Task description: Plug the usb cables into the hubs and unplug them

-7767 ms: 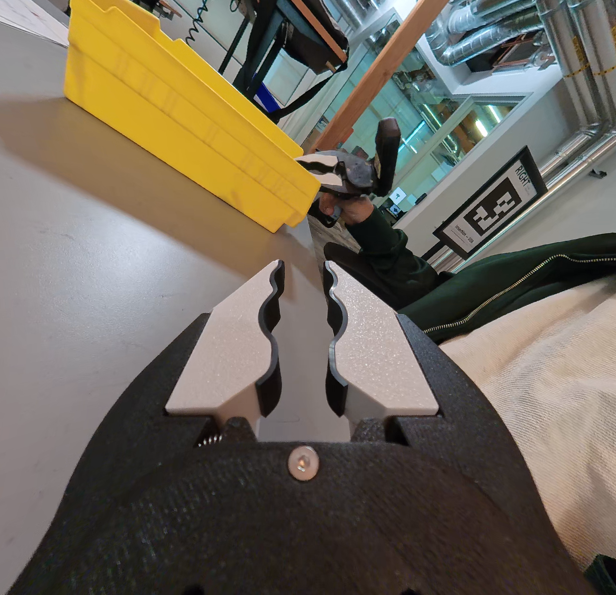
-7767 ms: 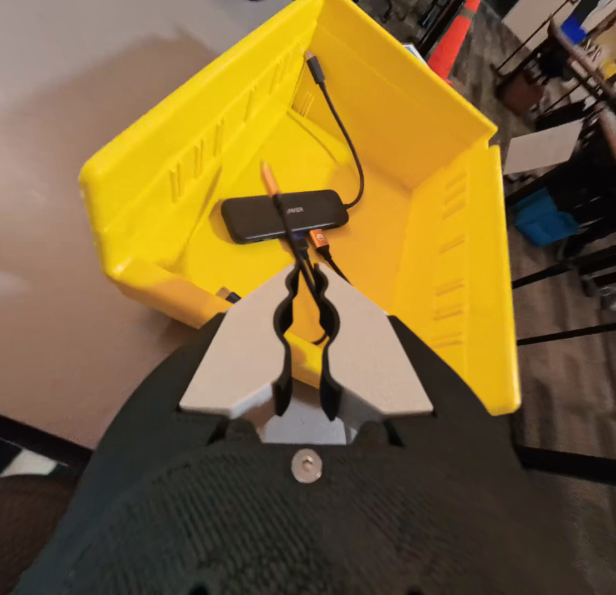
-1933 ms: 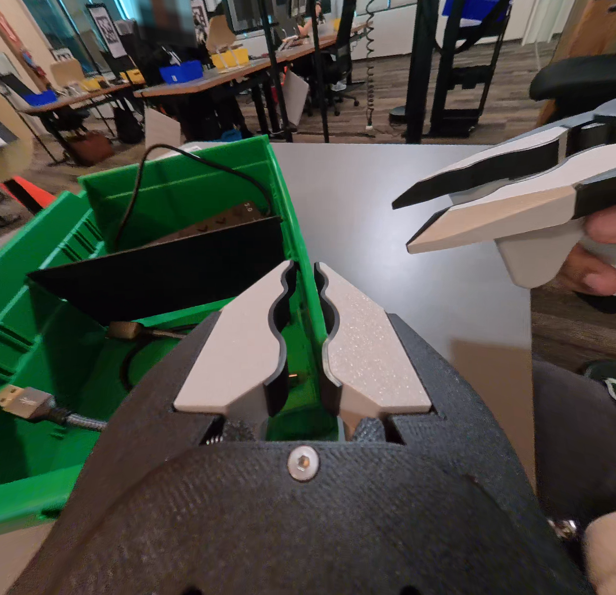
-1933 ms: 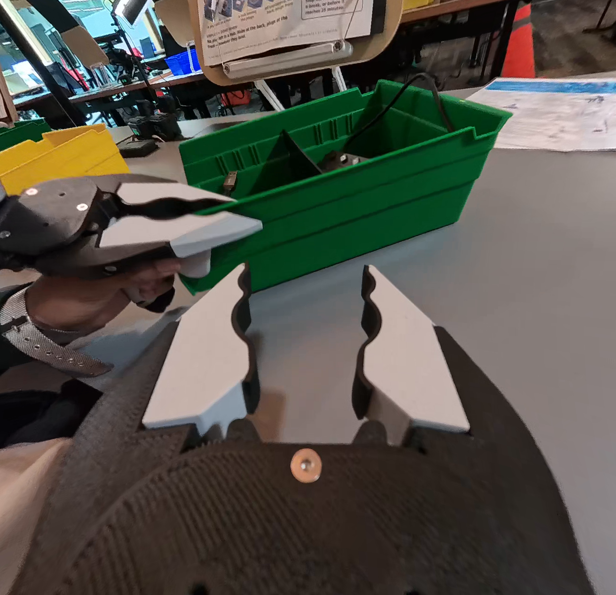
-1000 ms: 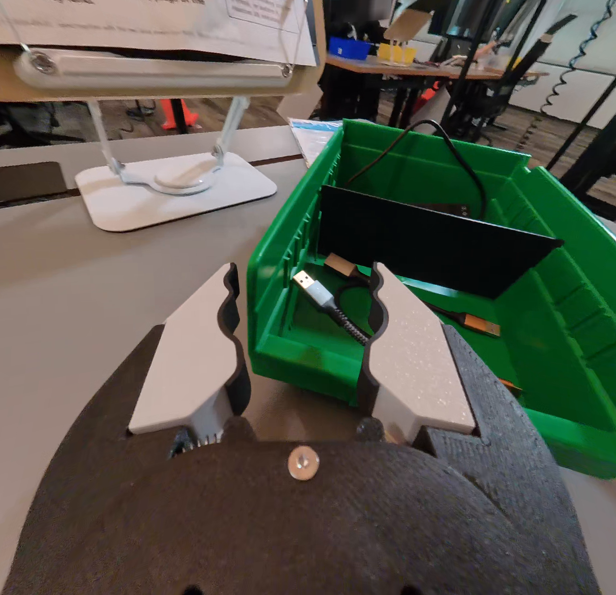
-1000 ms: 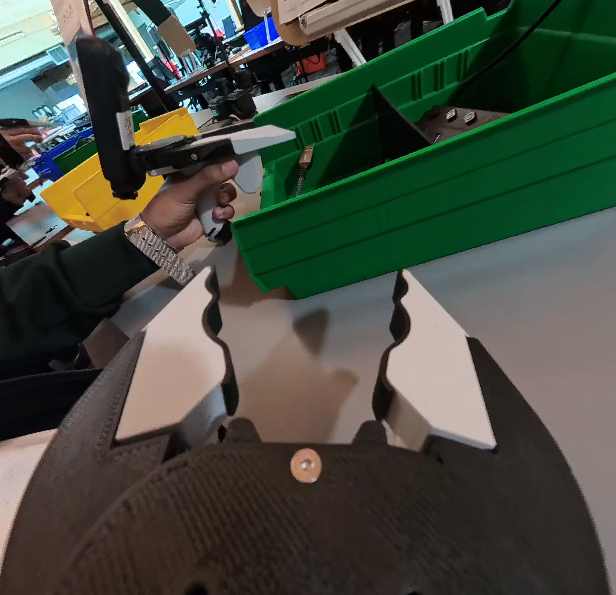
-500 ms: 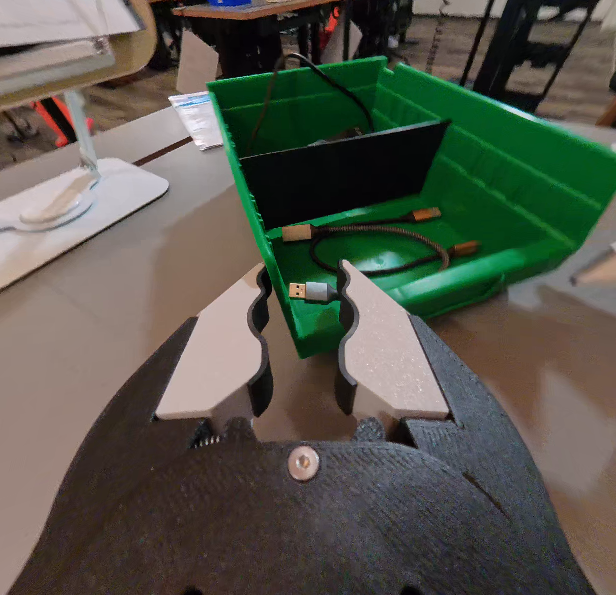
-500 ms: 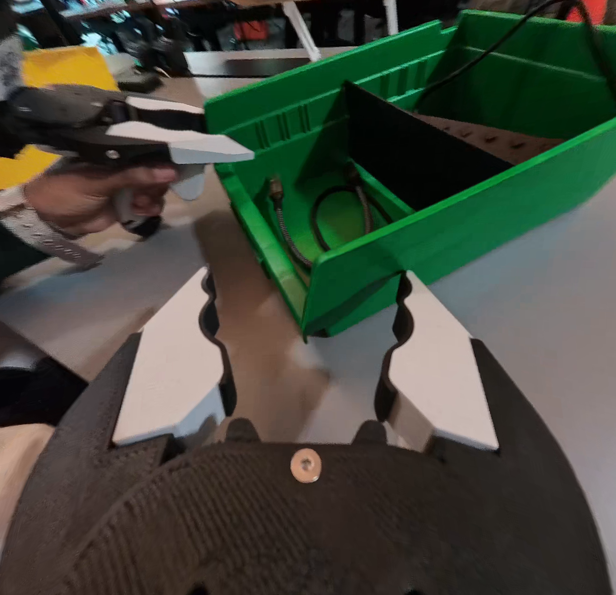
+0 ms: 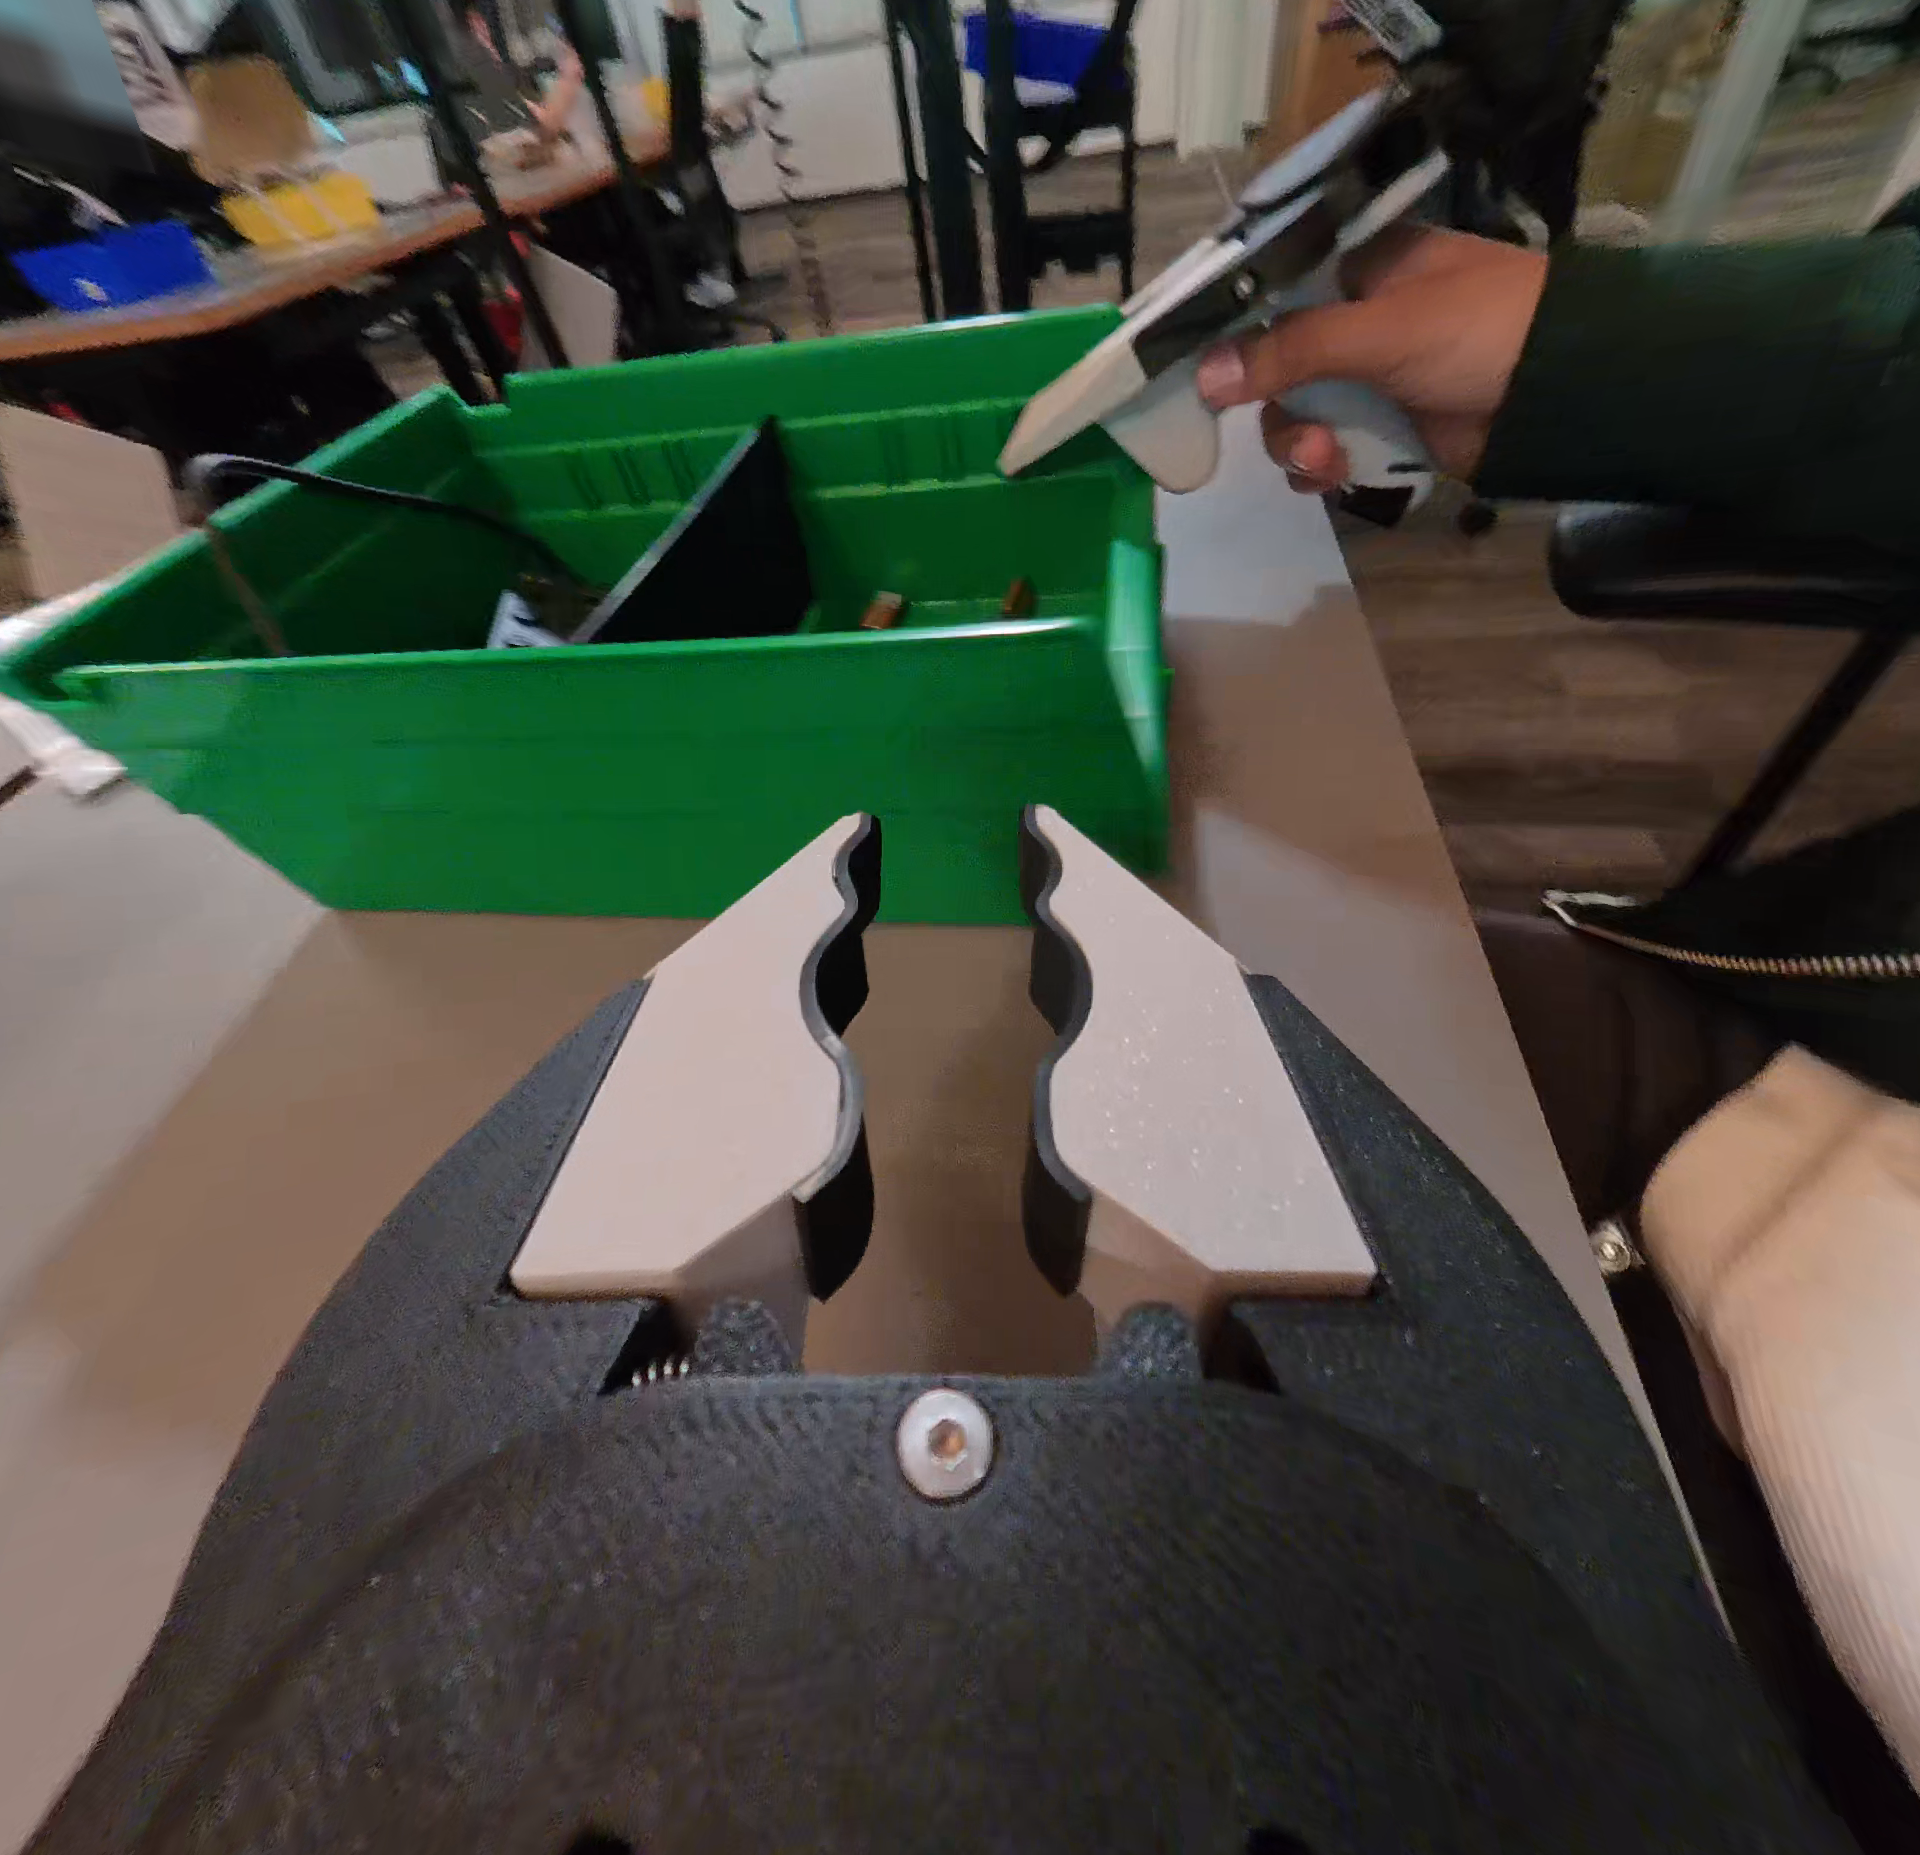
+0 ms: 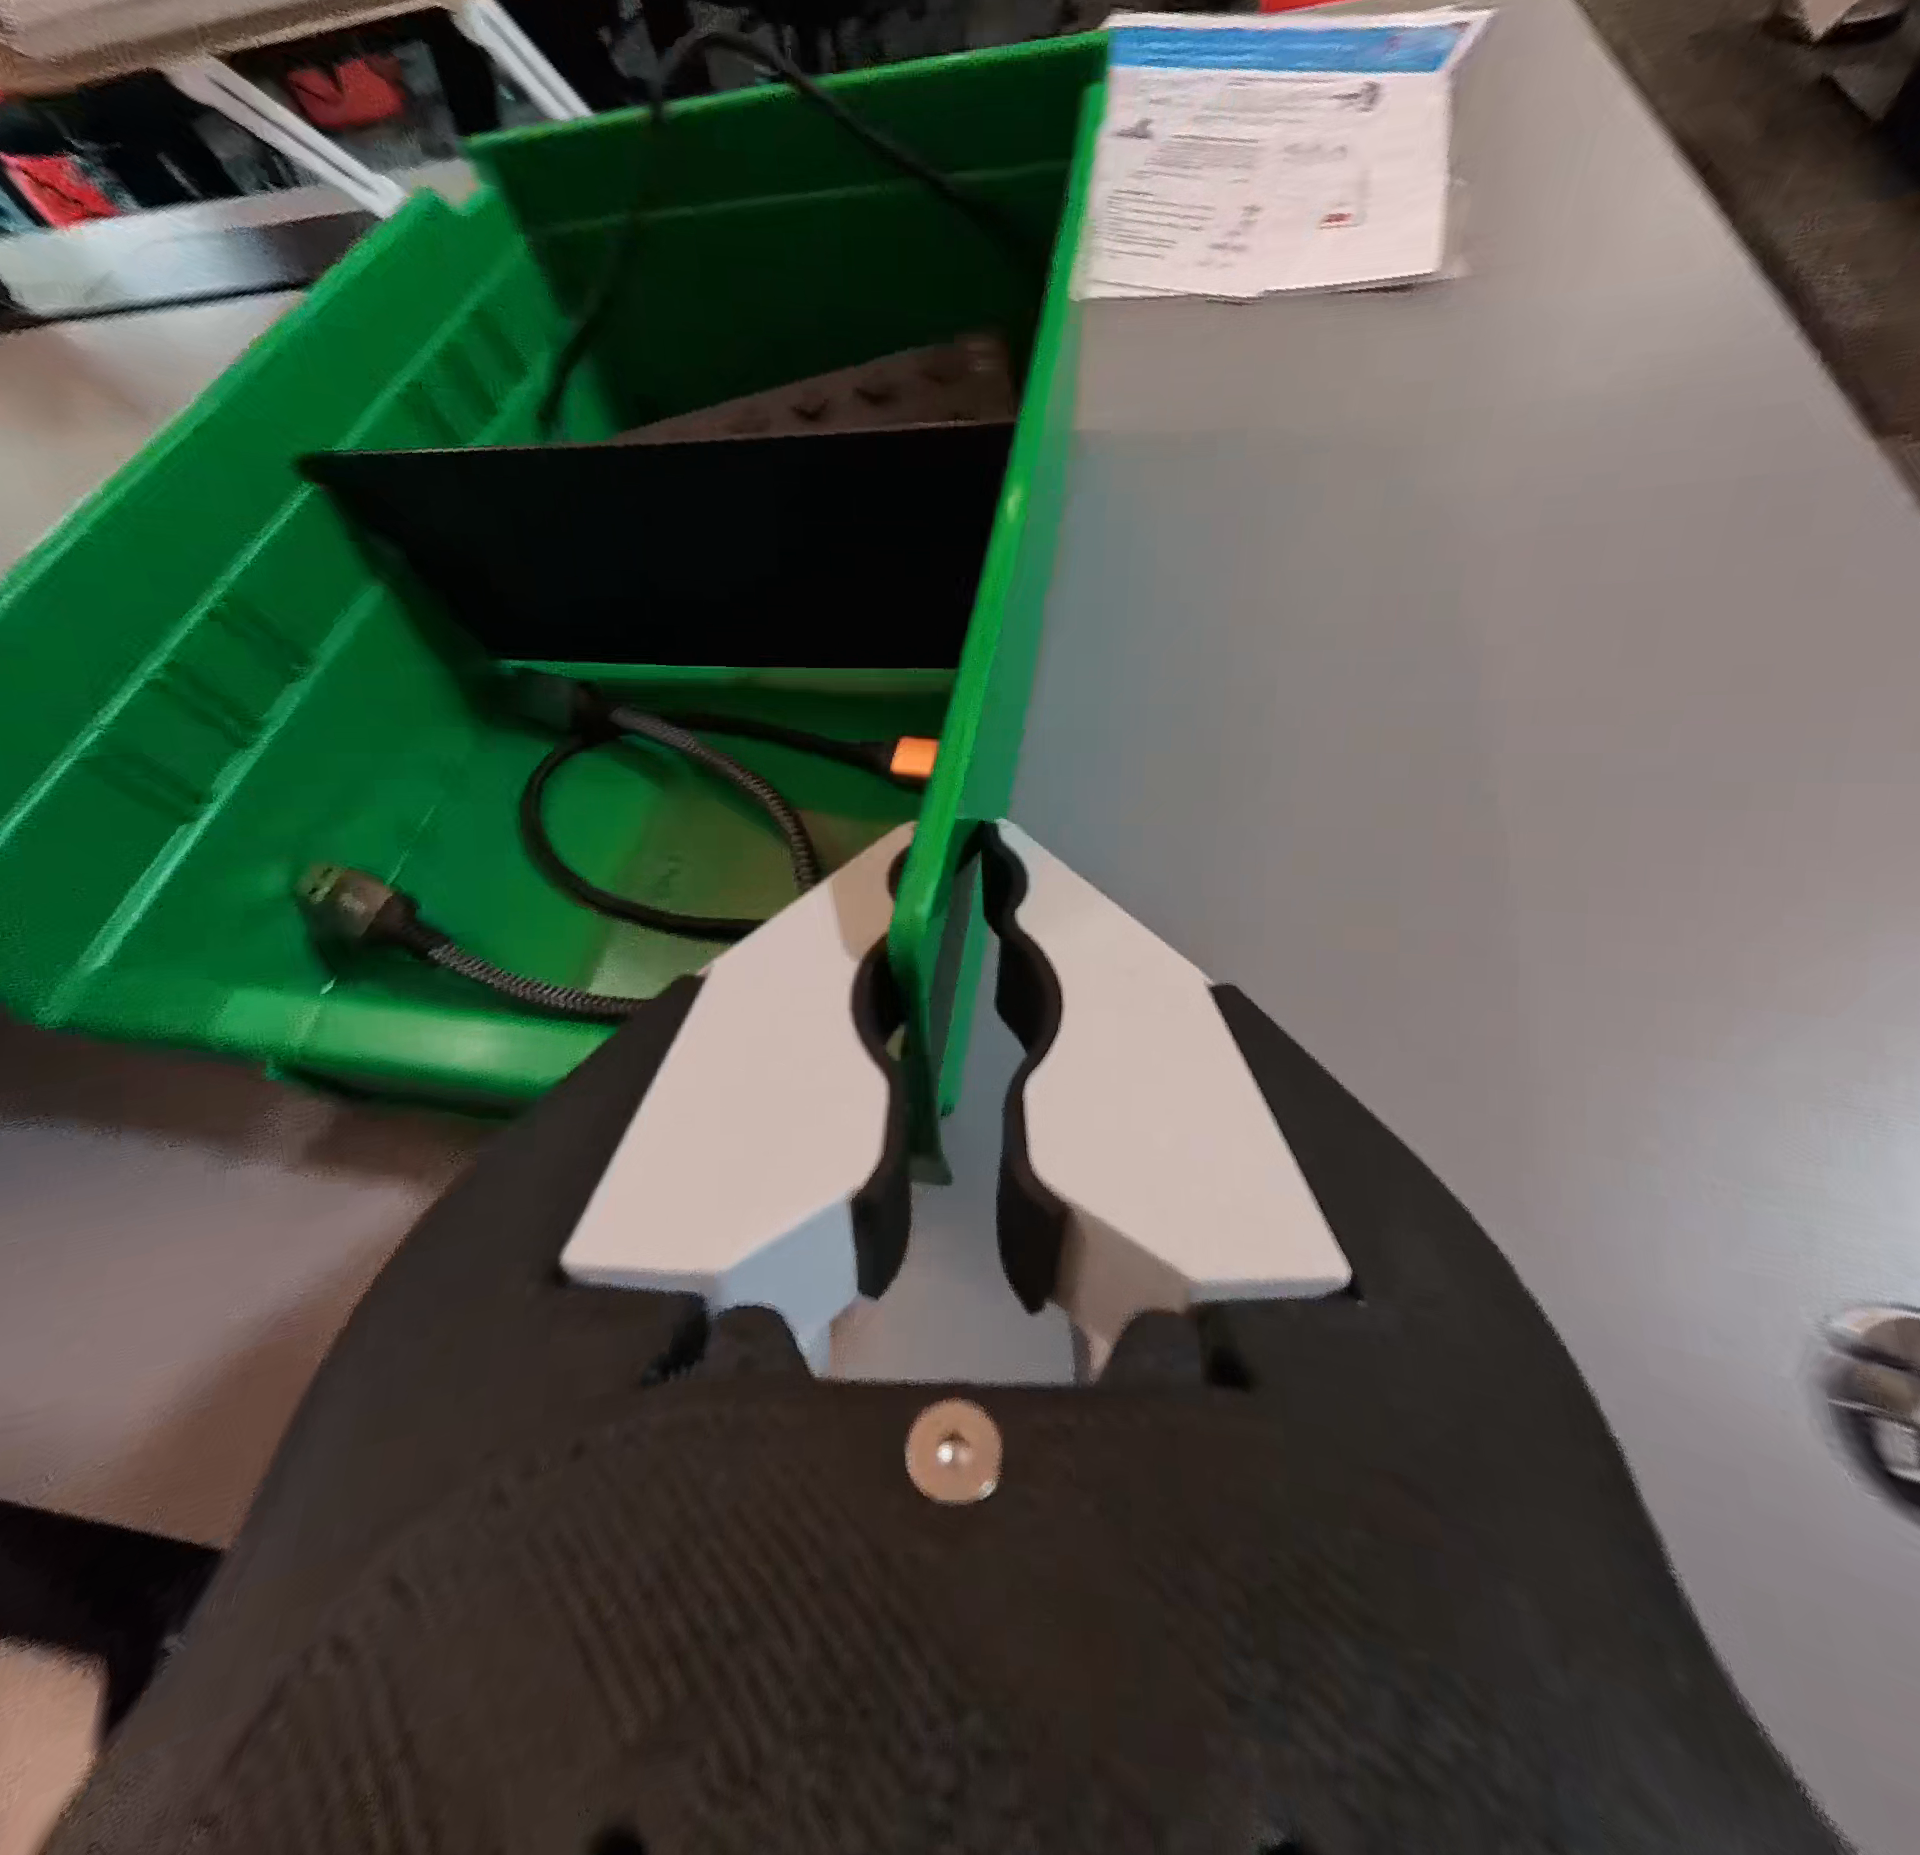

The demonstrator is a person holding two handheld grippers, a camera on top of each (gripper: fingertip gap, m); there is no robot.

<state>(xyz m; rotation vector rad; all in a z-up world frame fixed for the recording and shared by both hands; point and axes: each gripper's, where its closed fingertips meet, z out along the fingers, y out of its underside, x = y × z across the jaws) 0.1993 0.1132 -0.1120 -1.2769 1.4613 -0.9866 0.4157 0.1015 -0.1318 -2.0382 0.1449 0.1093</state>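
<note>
The right gripper (image 10: pixel 940 849) straddles the near corner of the green bin's (image 10: pixel 997 600) side wall, its jaws narrowed around the plastic with a sliver of gap on the outer side, so whether it truly grips the wall cannot be told; half a second ago it hung wide apart short of the bin. The left gripper (image 9: pixel 951 829), which was then aimed into the cable compartment, now sits back over the table (image 9: pixel 208 1026) facing the bin's outer long wall, its jaws partly apart and holding nothing. The shift suggests the bin is being steadied or repositioned first, and no cable has yet been picked up. Just left of the right gripper, inside the near compartment, lie the braided USB cables (image 10: pixel 665 787), one with a grey plug (image 10: pixel 348 906) and one with an orange-tipped plug (image 10: pixel 912 756); beyond the black divider (image 10: pixel 686 548) rests the USB hub (image 10: pixel 883 392) with its black lead. Only the right wrist view shows these cables laid out and a printed sheet (image 10: pixel 1273 148) past the bin; only the left wrist view shows the person's hand (image 9: pixel 1392 351) holding the right gripper above the bin's far corner.
</note>
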